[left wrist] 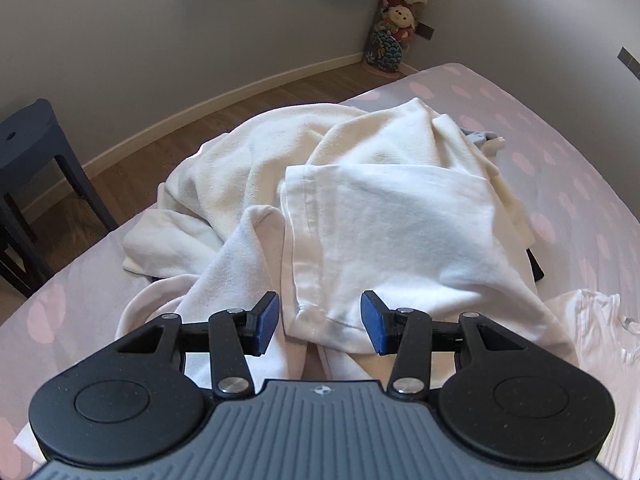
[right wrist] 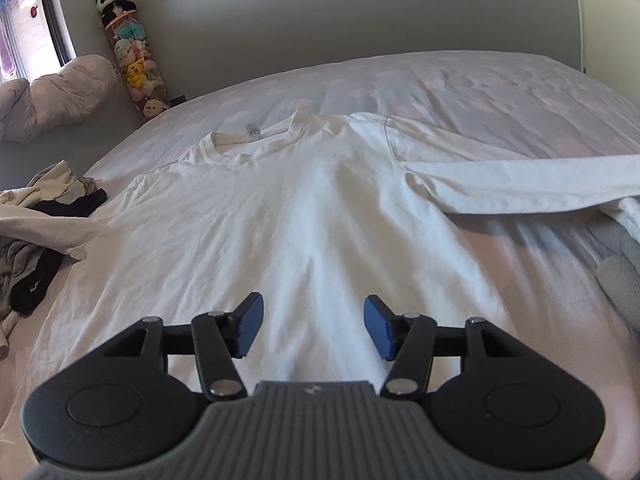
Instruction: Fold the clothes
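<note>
A white long-sleeved shirt [right wrist: 280,208] lies spread flat on the bed, collar at the far end, one sleeve [right wrist: 520,184] stretched out to the right. My right gripper [right wrist: 314,328] hovers open over the shirt's near hem with nothing between its blue pads. In the left wrist view a heap of white and cream clothes [left wrist: 360,200] lies on the bed. My left gripper [left wrist: 320,322] stands open just above the heap's near edge, where a hemmed corner of a white garment [left wrist: 328,320] shows in the gap between the pads; they do not press on it.
The bed sheet [right wrist: 480,80] is pale pink with dots. Dark and beige clothes [right wrist: 44,240] lie at the left beside the shirt. A tube of plush toys [right wrist: 136,68] stands in the corner. A dark stool [left wrist: 36,152] stands on the wooden floor [left wrist: 160,136] beyond the bed's edge.
</note>
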`<state>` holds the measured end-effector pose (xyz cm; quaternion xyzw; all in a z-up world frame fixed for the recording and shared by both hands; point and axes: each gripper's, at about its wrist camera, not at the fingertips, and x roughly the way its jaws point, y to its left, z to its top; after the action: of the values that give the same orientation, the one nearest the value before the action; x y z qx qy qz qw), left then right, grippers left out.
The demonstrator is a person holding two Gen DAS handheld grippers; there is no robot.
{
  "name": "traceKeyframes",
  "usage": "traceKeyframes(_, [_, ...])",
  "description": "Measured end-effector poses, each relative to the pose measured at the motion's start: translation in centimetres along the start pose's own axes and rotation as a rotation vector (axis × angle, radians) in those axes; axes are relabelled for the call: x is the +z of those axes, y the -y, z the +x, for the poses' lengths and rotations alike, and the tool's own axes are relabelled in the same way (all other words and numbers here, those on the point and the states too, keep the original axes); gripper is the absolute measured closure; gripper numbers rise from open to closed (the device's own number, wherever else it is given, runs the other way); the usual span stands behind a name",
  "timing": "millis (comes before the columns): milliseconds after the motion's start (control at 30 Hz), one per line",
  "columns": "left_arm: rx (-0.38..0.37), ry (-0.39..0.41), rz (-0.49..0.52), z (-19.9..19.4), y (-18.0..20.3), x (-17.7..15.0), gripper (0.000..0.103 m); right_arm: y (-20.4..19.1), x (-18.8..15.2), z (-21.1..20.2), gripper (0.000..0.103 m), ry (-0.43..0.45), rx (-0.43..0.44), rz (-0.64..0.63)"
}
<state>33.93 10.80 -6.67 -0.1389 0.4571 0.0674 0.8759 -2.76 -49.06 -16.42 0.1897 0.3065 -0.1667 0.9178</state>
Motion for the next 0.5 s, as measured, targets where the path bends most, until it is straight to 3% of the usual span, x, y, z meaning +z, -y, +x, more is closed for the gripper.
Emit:
traceKeyframes(100, [0.018, -0.007, -0.003, 0.8, -0.1, -0.2, 0.066, 0.1, -0.1, 0.4, 0.044, -0.012, -0.005, 0.004])
traceKeyframes(233, [0.04, 0.019, 0.011, 0.3, 0.3, -0.5, 0.095, -0.1, -0.2, 0.9, 0.044, -0.022, -0.001, -0.008])
traceKeyframes(500, [-0.012, 0.179, 0.044, -6.7, 3.8, 2.7, 0.1, -0.2, -0.3, 0.9, 0.044, -0.02, 0.028, -0.013])
